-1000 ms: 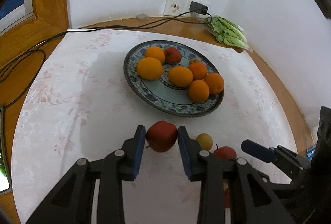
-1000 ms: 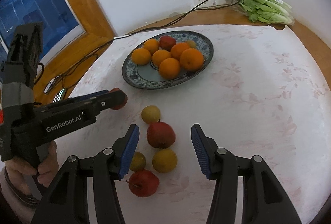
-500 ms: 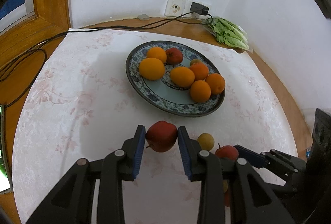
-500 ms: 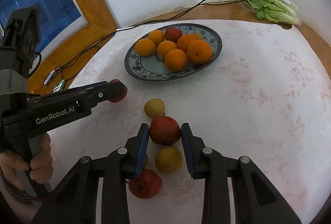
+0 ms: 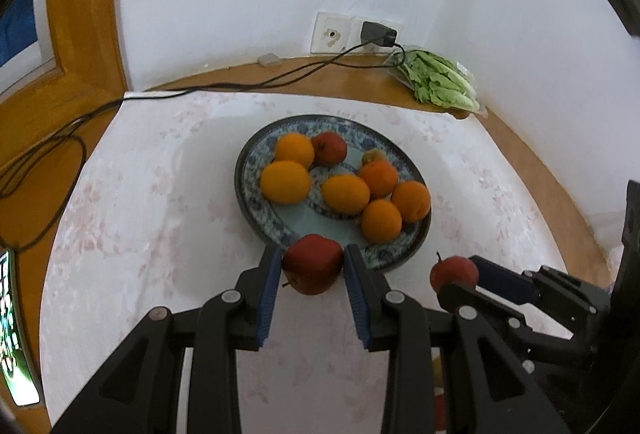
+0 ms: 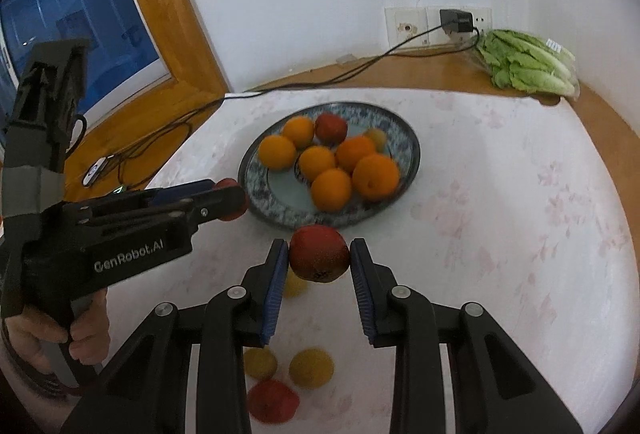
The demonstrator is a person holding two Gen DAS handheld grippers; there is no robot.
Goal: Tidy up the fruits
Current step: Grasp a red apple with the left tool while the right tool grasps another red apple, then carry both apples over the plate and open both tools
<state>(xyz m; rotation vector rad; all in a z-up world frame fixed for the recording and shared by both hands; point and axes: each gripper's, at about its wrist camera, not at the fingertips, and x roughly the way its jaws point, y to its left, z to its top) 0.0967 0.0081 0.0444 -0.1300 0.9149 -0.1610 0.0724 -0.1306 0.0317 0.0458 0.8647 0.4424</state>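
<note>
Just short of the plate's (image 5: 256,211) near rim, our left gripper (image 5: 310,270) is clenched on a red apple (image 5: 313,269), lifted clear of the worktop (image 5: 140,234). Beside it, our right gripper (image 6: 319,258) grips a second red apple (image 6: 319,258), also before that rim. Oranges (image 6: 332,189) fill the plate. Nearer us than the plate, loose yellow fruits (image 6: 311,368) and one red apple (image 6: 273,400) lie on the worktop.

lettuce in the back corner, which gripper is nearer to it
Right. The right gripper, shut on a red apple, is on the lettuce side; the left gripper is farther, toward the window.
</note>
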